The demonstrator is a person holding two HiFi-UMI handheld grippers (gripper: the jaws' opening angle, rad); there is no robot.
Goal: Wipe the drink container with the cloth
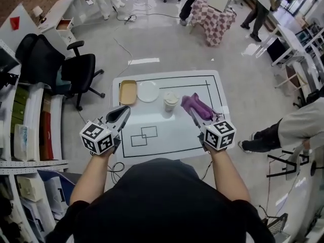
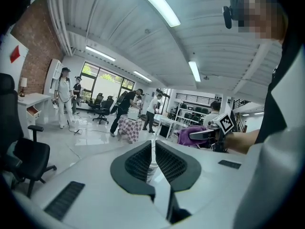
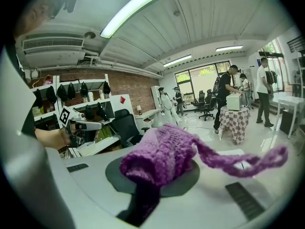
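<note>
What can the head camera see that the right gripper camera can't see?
Only the head view shows the cup, the white plate and the tan tray on the table. Only the right gripper view shows the ceiling light. Both show the purple cloth clamped in the right gripper's jaws, the left gripper, and the checkered table far behind.

In the right gripper view, the jaws of the right claw (image 1: pixel 194 113) are buried under the purple cloth (image 3: pixel 159 156). The near edge of the worktop (image 1: pixel 172 133) is partly hidden by the person's body (image 1: pixel 162 201).
</note>
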